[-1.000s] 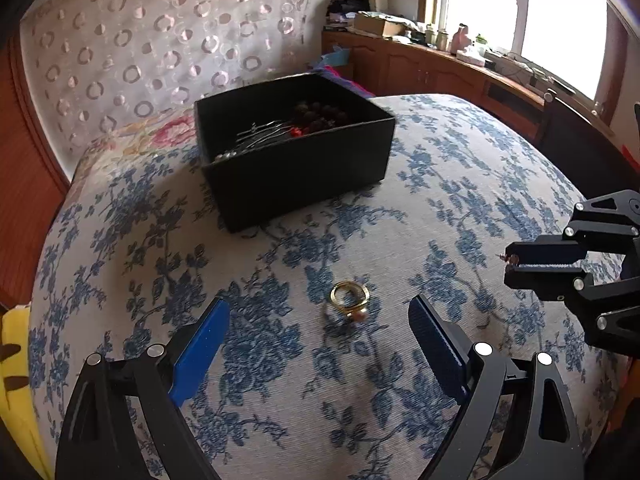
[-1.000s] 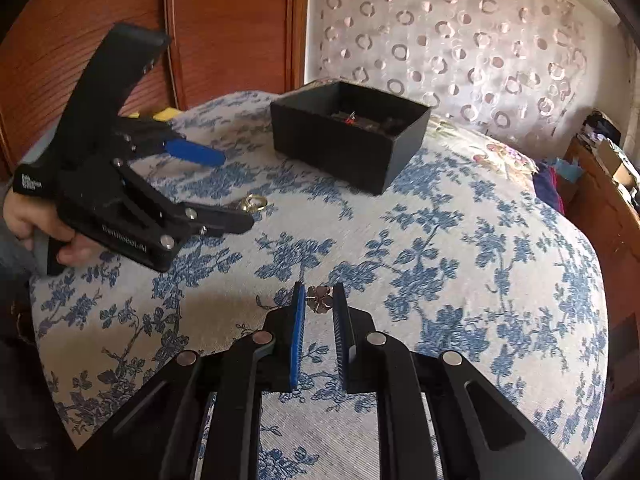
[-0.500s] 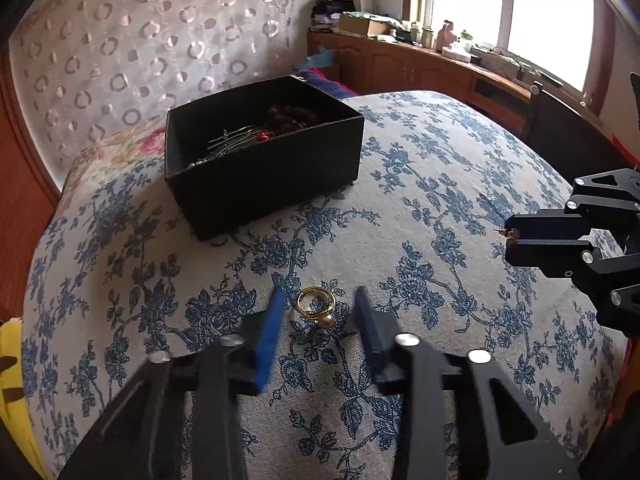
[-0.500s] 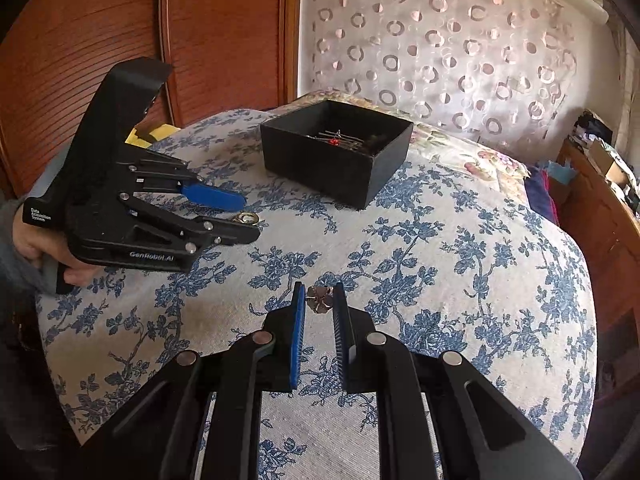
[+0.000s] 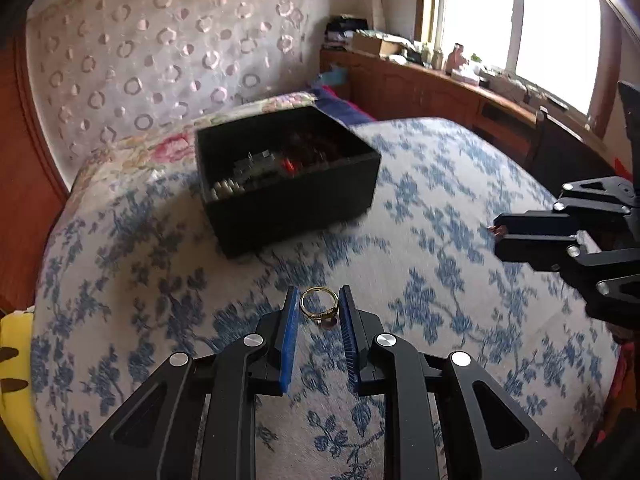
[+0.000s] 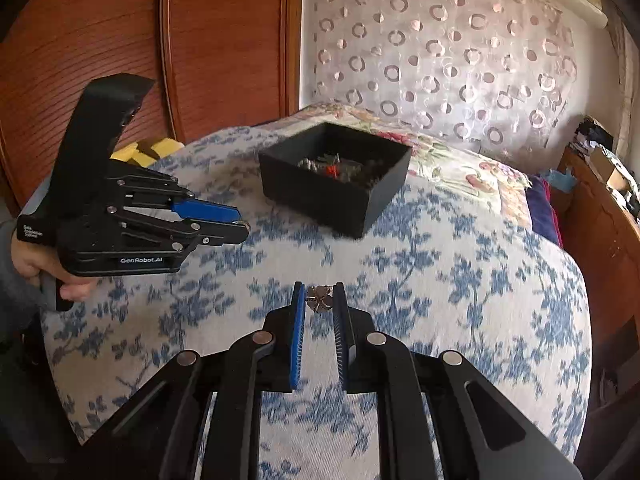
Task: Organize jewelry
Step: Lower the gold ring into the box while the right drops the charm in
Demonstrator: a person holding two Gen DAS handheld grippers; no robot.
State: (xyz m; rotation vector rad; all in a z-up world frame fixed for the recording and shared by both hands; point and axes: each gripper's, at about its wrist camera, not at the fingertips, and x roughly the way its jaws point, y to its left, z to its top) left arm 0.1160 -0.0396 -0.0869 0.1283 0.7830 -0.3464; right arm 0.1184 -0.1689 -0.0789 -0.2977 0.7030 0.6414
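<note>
Progress looks late-stage to me: black open-topped cardboard box point(image 5: 288, 184) at 12 o'clock on the blue-floral bedspread point(image 5: 440, 248) already holds beads and pins. My left gripper point(image 5: 320, 308) is closing its jaws on the thin gold ring with a small stone point(image 5: 319, 307), pads touching its sides. My right gripper point(image 6: 319, 300) is clamped on the small silver flower-shaped piece point(image 6: 319, 299). Left, I judge: carry both to the box, drop them in.

Matte black two-finger left tool point(image 6: 236, 222): blue ribbed pads, silver screws, white "GenRobot.AI" lettering. Identical right tool point(image 6: 319, 300). Grey sleeve point(image 6: 16, 280).
</note>
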